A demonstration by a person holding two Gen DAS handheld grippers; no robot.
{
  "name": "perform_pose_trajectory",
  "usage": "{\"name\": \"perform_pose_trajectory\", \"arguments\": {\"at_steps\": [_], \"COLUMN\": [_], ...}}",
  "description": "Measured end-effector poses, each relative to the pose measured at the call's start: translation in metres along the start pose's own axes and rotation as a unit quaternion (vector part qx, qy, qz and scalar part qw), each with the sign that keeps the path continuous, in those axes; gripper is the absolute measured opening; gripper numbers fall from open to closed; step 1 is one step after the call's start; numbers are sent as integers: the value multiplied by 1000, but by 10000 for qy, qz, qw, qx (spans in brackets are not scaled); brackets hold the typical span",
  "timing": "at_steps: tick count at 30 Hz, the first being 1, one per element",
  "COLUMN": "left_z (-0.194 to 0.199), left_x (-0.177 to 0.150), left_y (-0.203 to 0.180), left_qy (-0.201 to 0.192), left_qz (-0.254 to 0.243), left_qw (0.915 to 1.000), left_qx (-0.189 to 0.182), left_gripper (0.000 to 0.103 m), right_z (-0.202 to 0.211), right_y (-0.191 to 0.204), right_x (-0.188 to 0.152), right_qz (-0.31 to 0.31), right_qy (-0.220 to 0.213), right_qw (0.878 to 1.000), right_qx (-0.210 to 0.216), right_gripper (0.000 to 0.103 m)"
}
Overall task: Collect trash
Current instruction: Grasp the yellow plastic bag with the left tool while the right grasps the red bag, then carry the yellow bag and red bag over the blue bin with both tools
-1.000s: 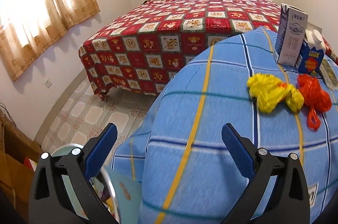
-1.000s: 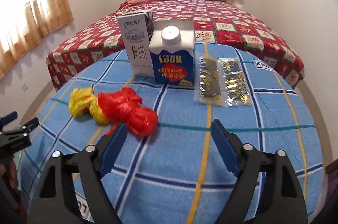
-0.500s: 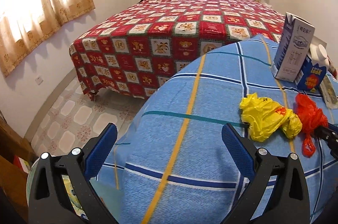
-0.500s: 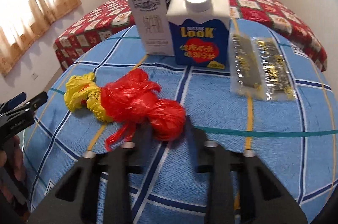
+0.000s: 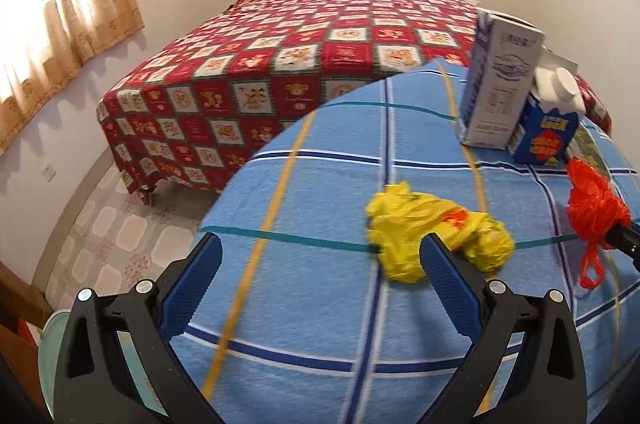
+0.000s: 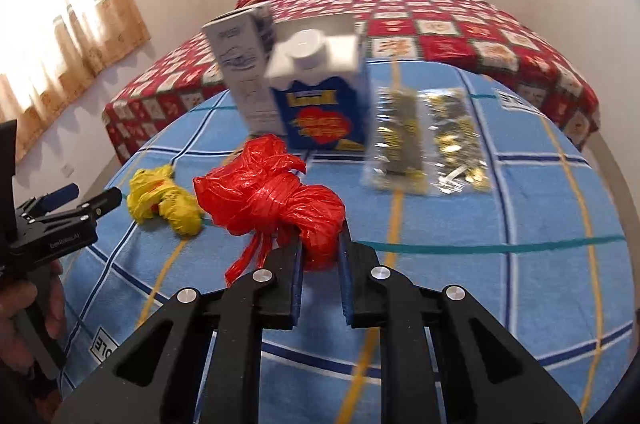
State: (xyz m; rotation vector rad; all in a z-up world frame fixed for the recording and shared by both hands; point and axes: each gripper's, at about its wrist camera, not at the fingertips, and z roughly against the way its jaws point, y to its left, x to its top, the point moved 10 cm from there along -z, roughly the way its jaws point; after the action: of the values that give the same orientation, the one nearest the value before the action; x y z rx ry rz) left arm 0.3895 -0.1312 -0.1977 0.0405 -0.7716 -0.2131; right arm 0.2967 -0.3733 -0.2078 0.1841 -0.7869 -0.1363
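On the blue checked tablecloth (image 5: pixel 320 304) lie a crumpled yellow plastic bag (image 5: pixel 436 236) (image 6: pixel 164 199) and, to its right, a crumpled red plastic bag (image 6: pixel 272 195) (image 5: pixel 596 212). My right gripper (image 6: pixel 320 244) has its jaws closing on the near end of the red bag, and both pads press on it. My left gripper (image 5: pixel 320 244) is open and holds nothing; its right finger overlaps the yellow bag's near edge. A white milk carton (image 6: pixel 244 67), a blue carton (image 6: pixel 324 103) and clear snack packets (image 6: pixel 428 139) stand behind.
A bed (image 5: pixel 320 43) with a red patterned cover lies beyond the table. A pale green round bin rim (image 5: pixel 52 328) shows at the lower left, beside the table's edge. A hand (image 6: pixel 24 304) holds the left gripper (image 6: pixel 68 199). Tiled floor runs between table and bed.
The right gripper moved forward and shut on the red bag. The left gripper moved in from the table's left edge toward the yellow bag and stayed open.
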Motion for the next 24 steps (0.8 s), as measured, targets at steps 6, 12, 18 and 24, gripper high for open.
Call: {"name": "perform_pose_trajectory", "arguments": {"at_steps": [6,12,18,24], "left_z": [-7,-18,-17,5], "left_x": [-10,-14,-20,-19], "left_y": [-22,-29,-42,-33], "left_qy": [181,391,472,235], "left_qz": [-182,-208,-375,-442], "left_qw": [9995,9984,9954,9960], "left_qx": [-158,-352,-747,-736], "left_gripper": [97,73,16,16], "right_z": [4,2,3,8], "right_y": [-10,-4,5,17], "right_x": [-4,-7,-8,-8], "right_qz": [-66,26,125,222], "right_qy": [-2,-18,-68,-115], "right_qw": [9999,9999,9997,9994], "right_qx": [81,143,201,255], "right_gripper": [16,16,16,16]}}
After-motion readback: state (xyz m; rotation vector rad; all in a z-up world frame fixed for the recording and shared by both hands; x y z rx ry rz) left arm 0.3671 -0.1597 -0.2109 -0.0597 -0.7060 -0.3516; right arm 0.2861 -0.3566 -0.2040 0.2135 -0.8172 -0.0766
